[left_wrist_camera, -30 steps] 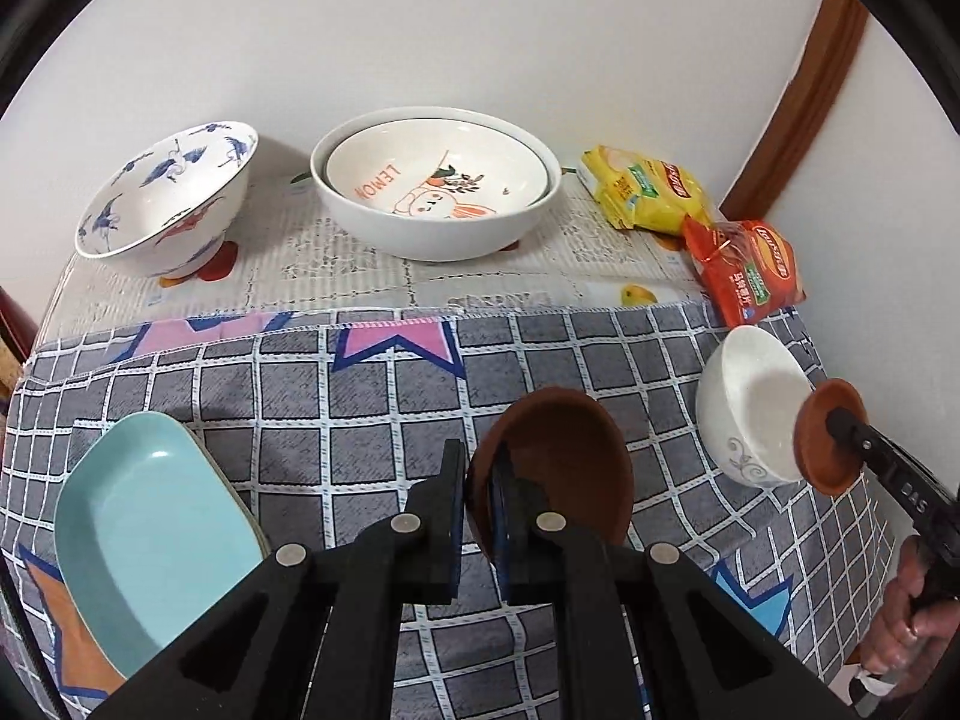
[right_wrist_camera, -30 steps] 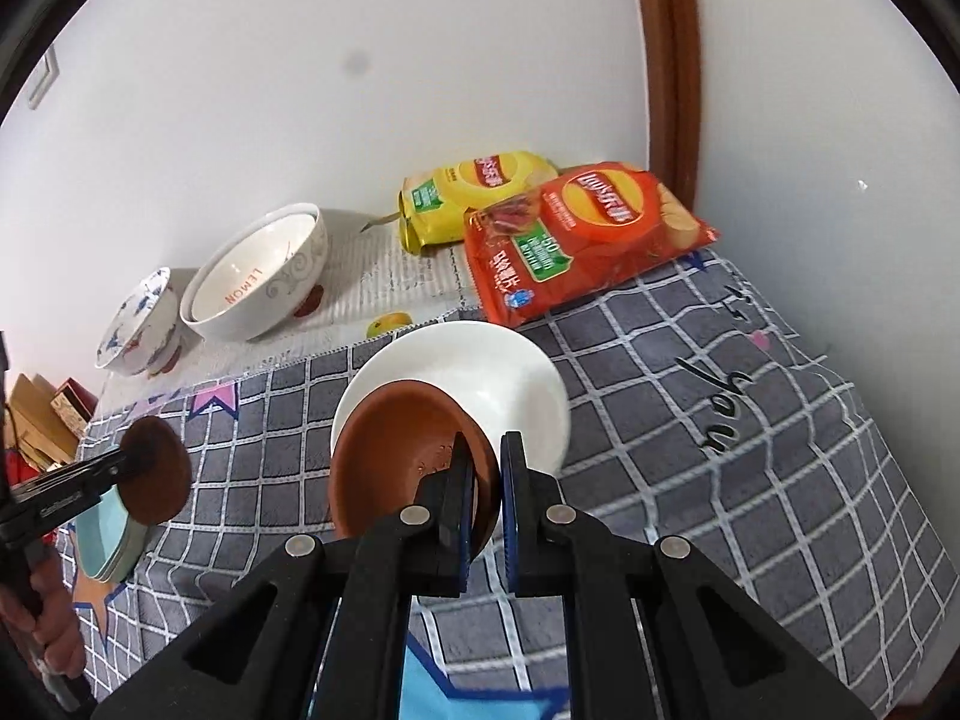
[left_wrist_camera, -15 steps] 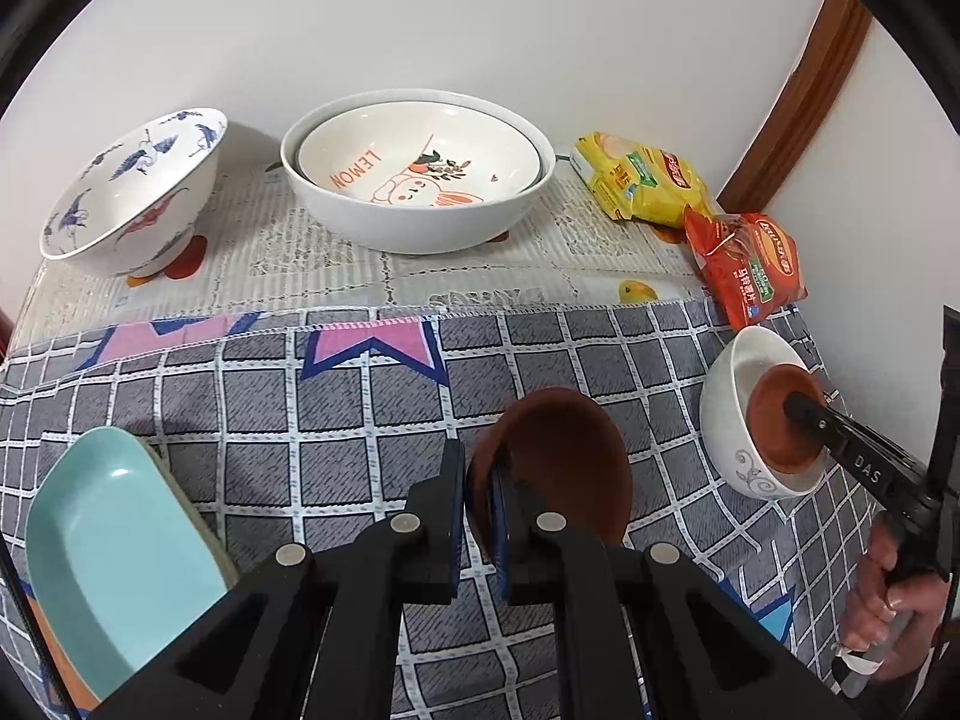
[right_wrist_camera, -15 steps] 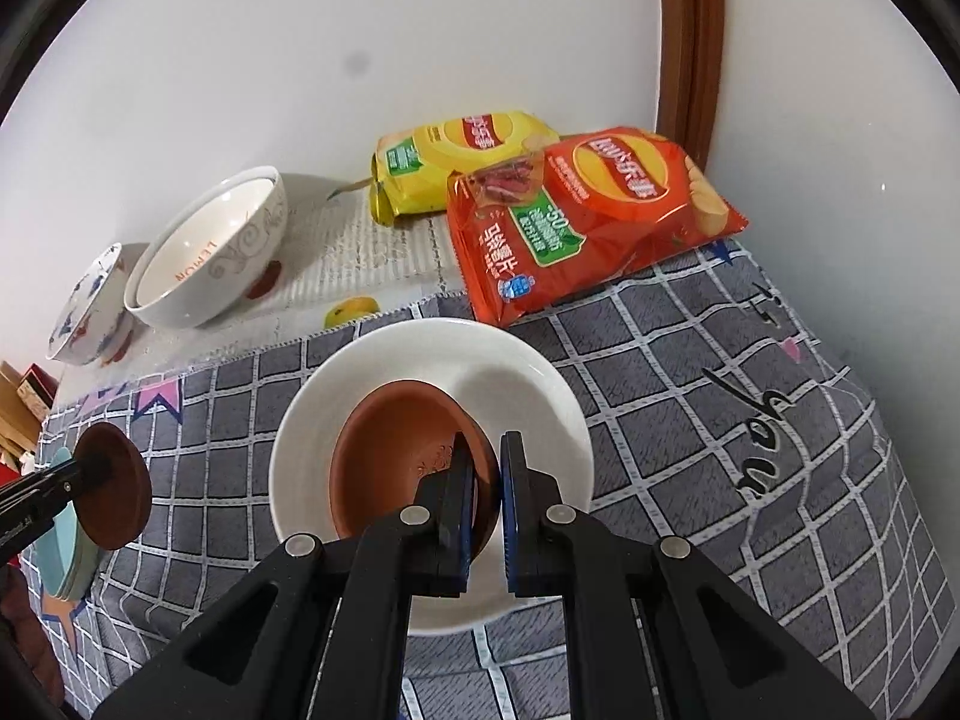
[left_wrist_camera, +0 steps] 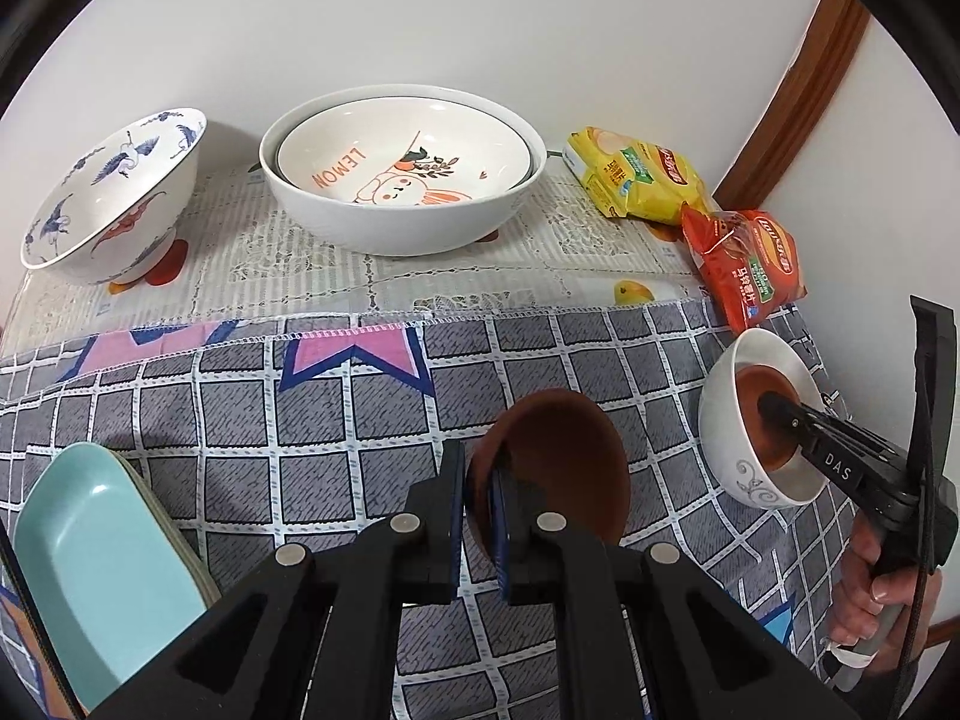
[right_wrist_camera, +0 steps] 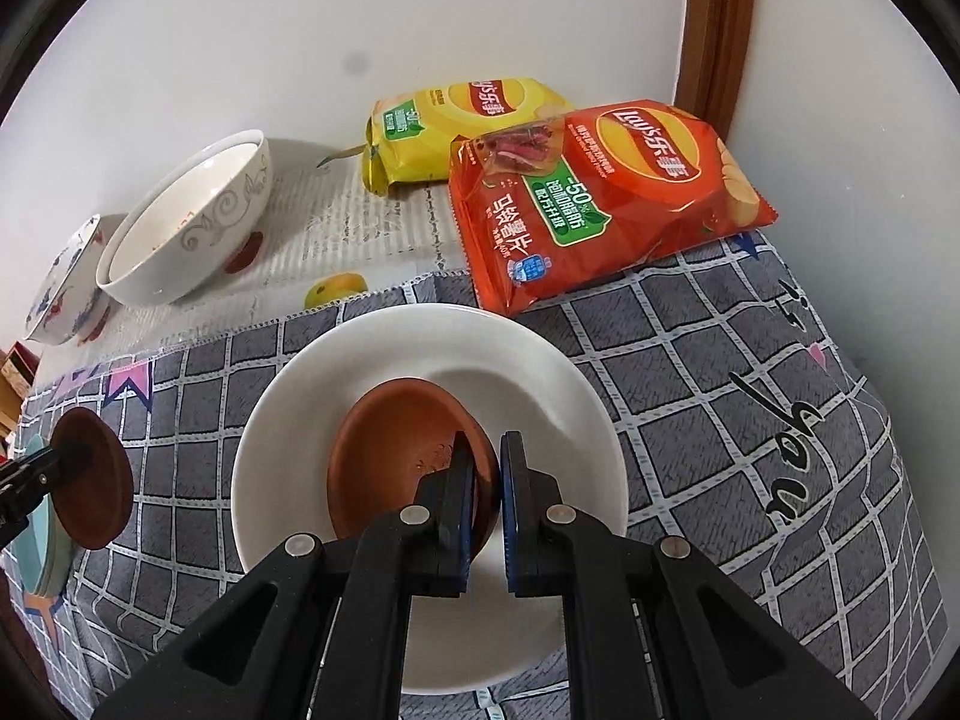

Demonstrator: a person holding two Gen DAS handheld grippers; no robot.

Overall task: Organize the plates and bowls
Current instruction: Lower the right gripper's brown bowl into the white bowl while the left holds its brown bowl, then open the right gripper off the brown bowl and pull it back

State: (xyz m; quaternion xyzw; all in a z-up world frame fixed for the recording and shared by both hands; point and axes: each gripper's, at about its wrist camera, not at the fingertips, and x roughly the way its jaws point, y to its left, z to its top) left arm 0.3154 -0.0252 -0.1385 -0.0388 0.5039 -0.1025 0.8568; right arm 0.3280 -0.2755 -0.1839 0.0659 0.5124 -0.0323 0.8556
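My left gripper (left_wrist_camera: 477, 480) is shut on the rim of a brown saucer (left_wrist_camera: 564, 462) and holds it above the checked cloth. It also shows at the left of the right wrist view (right_wrist_camera: 90, 480). My right gripper (right_wrist_camera: 486, 468) is shut on the rim of a second brown saucer (right_wrist_camera: 396, 456), which sits low inside a small white bowl (right_wrist_camera: 540, 372). The left wrist view shows that bowl (left_wrist_camera: 729, 462) at the right with the saucer (left_wrist_camera: 762, 420) in it.
A large white bowl holding a "LEMON" plate (left_wrist_camera: 402, 162) and a blue-patterned bowl (left_wrist_camera: 114, 192) stand at the back. A light blue dish (left_wrist_camera: 102, 564) lies front left. Yellow (right_wrist_camera: 456, 126) and red (right_wrist_camera: 600, 198) chip bags lie by the wall.
My right gripper has lowered its brown saucer deeper into the small white bowl. My left gripper has moved slightly forward with its saucer still held.
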